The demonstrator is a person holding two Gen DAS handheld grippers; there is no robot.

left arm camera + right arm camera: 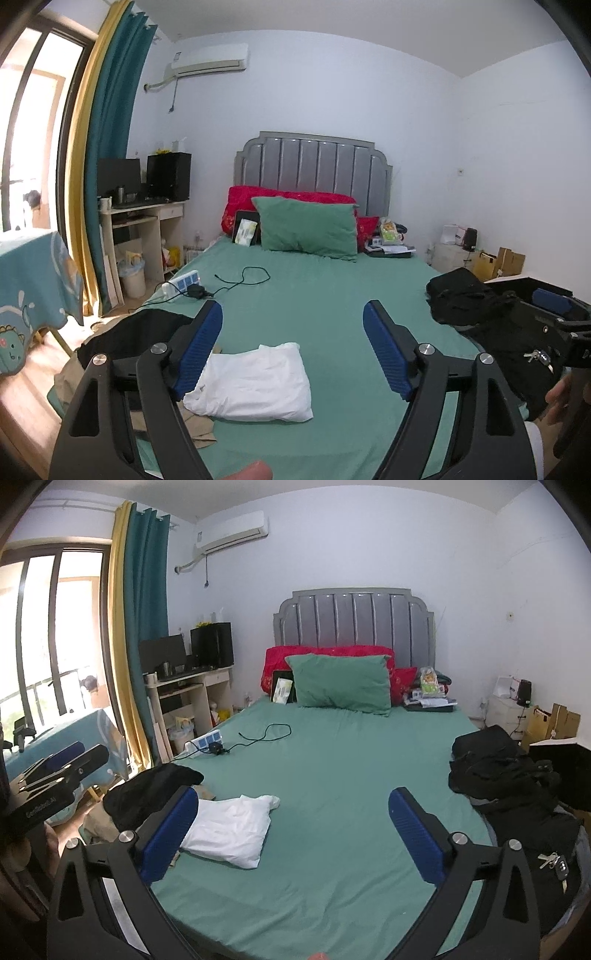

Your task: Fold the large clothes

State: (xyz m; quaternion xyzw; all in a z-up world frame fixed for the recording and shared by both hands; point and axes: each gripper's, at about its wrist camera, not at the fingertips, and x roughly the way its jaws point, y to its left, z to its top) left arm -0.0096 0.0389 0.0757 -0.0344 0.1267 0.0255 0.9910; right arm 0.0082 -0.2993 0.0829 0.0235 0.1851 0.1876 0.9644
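Observation:
A folded white garment (pixel 255 380) (pixel 232 830) lies on the green bed sheet (pixel 314 288) (pixel 332 768), near the front left. My left gripper (pixel 293 310) hangs open above the bed; the white garment lies below, by its left finger, with no pad touching it. My right gripper (pixel 291 797) is open too, with nothing between its fingers. A black garment (pixel 147 328) (pixel 147 790) hangs over the bed's left edge. A pile of black clothes (pixel 476 306) (pixel 509 775) covers the right side. Tan cloth (pixel 199 424) shows under the white garment.
A power strip (pixel 181 282) and a black cable (pixel 243 280) lie on the left of the sheet. Pillows (pixel 310 229), a tablet (pixel 245 232) and clutter (pixel 388 236) sit by the headboard. Keys (pixel 554 864) rest on the black pile. A desk (pixel 147 218) stands to the left, and cardboard boxes (pixel 498 262) to the right.

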